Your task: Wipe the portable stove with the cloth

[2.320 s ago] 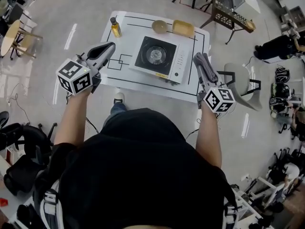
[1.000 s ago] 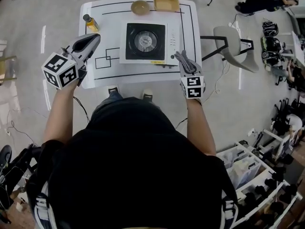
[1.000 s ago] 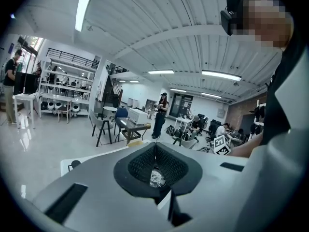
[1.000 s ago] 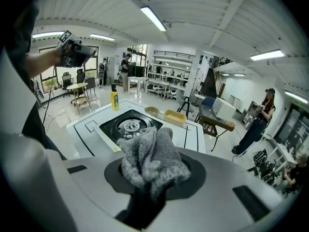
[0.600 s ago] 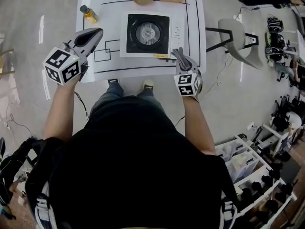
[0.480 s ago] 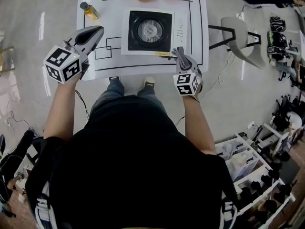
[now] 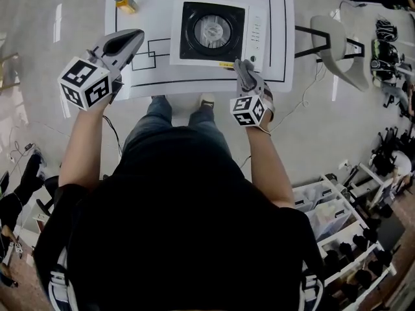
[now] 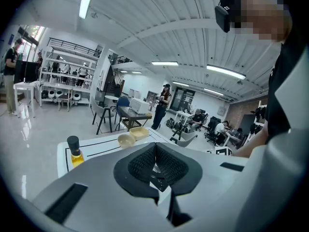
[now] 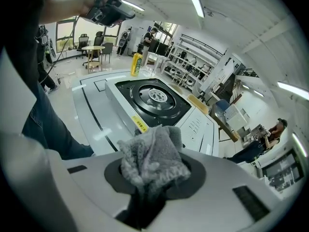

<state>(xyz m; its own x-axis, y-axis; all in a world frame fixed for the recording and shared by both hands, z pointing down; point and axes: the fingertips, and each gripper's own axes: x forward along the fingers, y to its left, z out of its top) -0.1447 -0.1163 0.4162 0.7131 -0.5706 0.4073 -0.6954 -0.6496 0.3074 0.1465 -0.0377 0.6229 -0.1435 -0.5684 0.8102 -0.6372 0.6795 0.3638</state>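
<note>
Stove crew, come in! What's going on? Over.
Right gripper shut on crumpled grey cloth, at white portable stove front edge. Left gripper shut, empty. Nothing blocking the stove top.

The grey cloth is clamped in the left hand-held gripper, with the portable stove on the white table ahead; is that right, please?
Not quite: the grey cloth is clamped in the right hand-held gripper, as the right gripper view shows; the left hand-held gripper is shut, empty. The portable stove is on the white table ahead.

Oil bottle [image 7: 123, 0] on white table [image 7: 194, 88], grey chair [image 7: 332, 41] beside
</note>
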